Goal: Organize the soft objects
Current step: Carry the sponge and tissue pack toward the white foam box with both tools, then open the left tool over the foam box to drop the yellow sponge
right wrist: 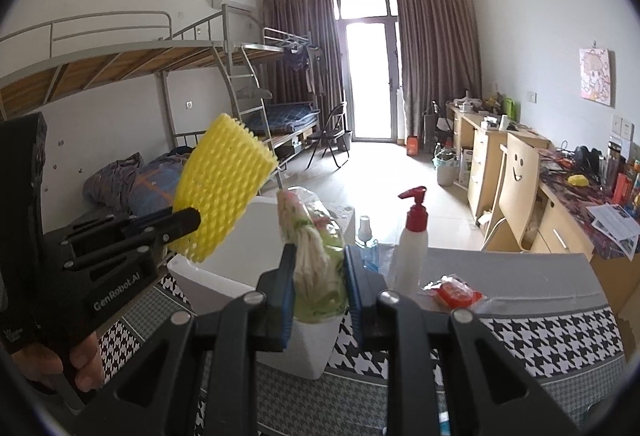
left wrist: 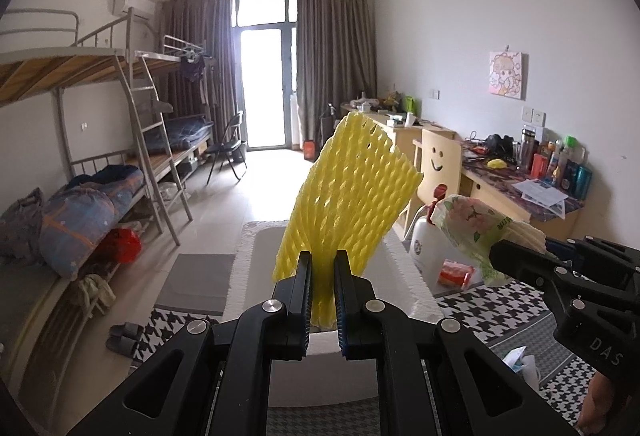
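Note:
My left gripper (left wrist: 322, 260) is shut on the lower edge of a yellow foam mesh sleeve (left wrist: 348, 192), which stands up above a white foam box (left wrist: 404, 276). The same sleeve (right wrist: 224, 188) and left gripper (right wrist: 196, 222) show at the left of the right wrist view, held by a hand. My right gripper (right wrist: 318, 256) is shut on a floral plastic bag of tissues (right wrist: 316, 256), also above the white foam box (right wrist: 224, 268). In the left wrist view that bag (left wrist: 476, 228) and the right gripper (left wrist: 496, 256) sit at the right.
A houndstooth cloth (right wrist: 552, 336) covers the table. On it stand a white pump bottle with a red top (right wrist: 412, 240), a small spray bottle (right wrist: 366, 240) and a red packet (right wrist: 456, 294). Bunk beds (left wrist: 100, 140) line the left, desks and a smiley chair (left wrist: 438, 164) the right.

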`<state>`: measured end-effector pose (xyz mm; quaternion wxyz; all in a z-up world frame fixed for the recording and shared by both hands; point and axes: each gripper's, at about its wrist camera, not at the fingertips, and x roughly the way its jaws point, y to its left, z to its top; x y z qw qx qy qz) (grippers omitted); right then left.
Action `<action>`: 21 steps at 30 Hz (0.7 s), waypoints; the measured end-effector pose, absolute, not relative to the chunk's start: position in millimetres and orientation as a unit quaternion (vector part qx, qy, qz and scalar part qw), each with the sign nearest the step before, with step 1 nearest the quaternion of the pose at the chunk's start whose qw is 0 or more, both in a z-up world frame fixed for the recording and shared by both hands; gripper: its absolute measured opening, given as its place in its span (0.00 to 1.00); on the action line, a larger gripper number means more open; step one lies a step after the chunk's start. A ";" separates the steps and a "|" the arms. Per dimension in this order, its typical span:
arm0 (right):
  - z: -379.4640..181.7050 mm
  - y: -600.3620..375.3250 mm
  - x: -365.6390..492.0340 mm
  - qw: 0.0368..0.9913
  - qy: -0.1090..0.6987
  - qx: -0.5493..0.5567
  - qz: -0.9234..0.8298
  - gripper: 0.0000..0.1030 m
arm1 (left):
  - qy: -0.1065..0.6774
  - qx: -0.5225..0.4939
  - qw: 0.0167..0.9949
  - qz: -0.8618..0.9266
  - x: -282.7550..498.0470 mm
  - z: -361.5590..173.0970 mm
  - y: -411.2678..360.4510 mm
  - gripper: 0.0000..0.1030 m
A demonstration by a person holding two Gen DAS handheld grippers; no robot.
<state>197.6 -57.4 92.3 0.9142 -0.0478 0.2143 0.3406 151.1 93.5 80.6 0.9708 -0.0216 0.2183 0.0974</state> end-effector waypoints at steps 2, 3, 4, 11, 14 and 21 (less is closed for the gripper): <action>91.8 -56.1 201.5 0.913 0.216 -0.048 0.342 0.26 | 0.220 -0.023 0.970 0.098 152.8 80.1 95.7 0.11; 91.6 -54.8 203.8 0.913 0.217 -0.050 0.343 0.26 | 0.221 -0.025 0.970 0.100 154.6 79.6 97.4 0.11; 91.7 -52.3 204.5 0.913 0.217 -0.051 0.343 0.26 | 0.222 -0.027 0.970 0.100 155.4 79.0 96.9 0.11; 90.4 -44.3 211.2 0.911 0.223 -0.056 0.342 0.26 | 0.235 -0.033 0.966 0.099 169.1 77.4 102.1 0.11; 91.6 -41.6 213.0 0.911 0.223 -0.057 0.342 0.26 | 0.241 -0.039 0.965 0.101 175.4 75.7 106.9 0.11; 90.6 -38.4 215.9 0.911 0.227 -0.059 0.338 0.26 | 0.261 -0.057 0.960 0.078 189.9 65.2 114.6 0.11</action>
